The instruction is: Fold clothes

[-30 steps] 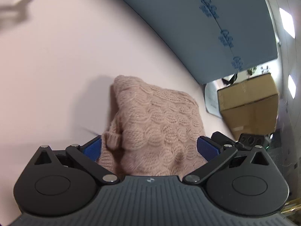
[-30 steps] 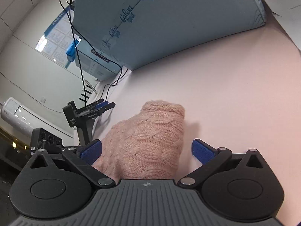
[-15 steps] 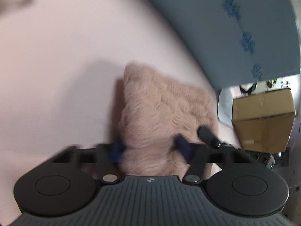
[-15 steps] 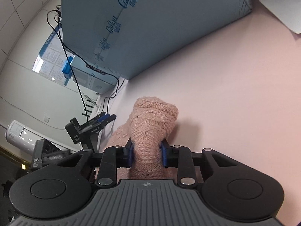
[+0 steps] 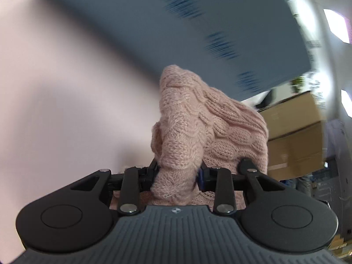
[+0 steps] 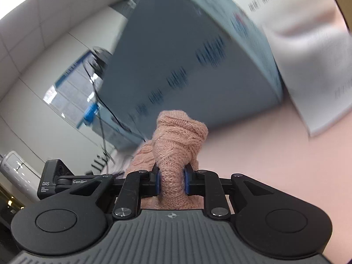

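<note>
A pink cable-knit sweater (image 5: 198, 118) is bunched up between the blue pads of my left gripper (image 5: 178, 173), whose jaws are still closing on a thick fold of it. In the right wrist view another fold of the same sweater (image 6: 176, 138) is squeezed between the pads of my right gripper (image 6: 171, 181), also still closing. Both folds stand lifted above the pale pink table (image 5: 55, 88), and the knit hangs over and behind the fingers. The rest of the garment is hidden below the grippers.
A large blue-grey foam board (image 5: 198, 22) (image 6: 187, 70) stands along the table's far side. A cardboard box (image 5: 294, 136) sits off the table to the right. White printed paper (image 6: 312, 70) lies at the right; cables and a black device (image 6: 52, 176) are at the left.
Both grippers went from wide open around the flat sweater to clamped on folds of it. Both then rose and tilted up, lifting the knit off the table.
</note>
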The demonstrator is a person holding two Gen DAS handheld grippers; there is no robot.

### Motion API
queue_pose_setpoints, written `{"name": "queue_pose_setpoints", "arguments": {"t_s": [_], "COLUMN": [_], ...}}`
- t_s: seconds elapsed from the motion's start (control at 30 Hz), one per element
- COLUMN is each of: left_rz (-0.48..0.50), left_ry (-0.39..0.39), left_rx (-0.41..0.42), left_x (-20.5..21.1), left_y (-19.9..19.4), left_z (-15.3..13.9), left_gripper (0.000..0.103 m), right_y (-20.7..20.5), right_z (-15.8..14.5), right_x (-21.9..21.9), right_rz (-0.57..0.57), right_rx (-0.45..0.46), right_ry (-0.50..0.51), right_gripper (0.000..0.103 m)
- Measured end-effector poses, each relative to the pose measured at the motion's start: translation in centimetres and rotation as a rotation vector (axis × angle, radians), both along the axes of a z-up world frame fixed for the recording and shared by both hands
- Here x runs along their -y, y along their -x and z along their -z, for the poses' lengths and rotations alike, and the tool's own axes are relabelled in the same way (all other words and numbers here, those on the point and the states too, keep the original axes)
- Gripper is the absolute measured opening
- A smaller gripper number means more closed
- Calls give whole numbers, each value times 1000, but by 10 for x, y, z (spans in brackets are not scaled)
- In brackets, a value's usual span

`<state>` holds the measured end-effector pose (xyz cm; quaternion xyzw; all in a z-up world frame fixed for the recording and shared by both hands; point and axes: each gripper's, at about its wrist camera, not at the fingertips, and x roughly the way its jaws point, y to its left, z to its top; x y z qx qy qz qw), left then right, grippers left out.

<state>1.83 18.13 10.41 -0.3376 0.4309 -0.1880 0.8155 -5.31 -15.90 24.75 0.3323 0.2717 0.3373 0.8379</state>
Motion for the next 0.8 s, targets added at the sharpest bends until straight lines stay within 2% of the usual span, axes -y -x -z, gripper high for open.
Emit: {"name": "queue_pose_setpoints", "arguments": {"t_s": [0.13,0.2,0.27,0.33,0.47,0.6,0.7,0.8], "left_rz": [73,118,162,220,326,399,413,410], "left_ry": [14,10,-2,-28,-21,-54,-79,-26], "left_rx": [179,215,228,213,124,93,79,3], "left_x": [18,27,35,39,33,33,31,21], "left_y": [24,47,71,97,145,187,206,209], "left_z": [-39,-42,-38,-18,22,40,44,56], "left_gripper": [30,30,30,30,30,31,33,34], "right_y": [29,53,76,105,170,217,229,231], "right_z": [-46,-56,-52,-37,1,27,43,53], "right_x": [21,33,43,52,48,44,44,49], "right_rz": [21,5,-33,-75,-166,-247,-278,-262], "right_rx": [179,248,256,243,205,133,53,-1], "right_ry": [40,65,87,130,204,192,170,134], "right_gripper": [18,18,18,18,18,18,18,18]}}
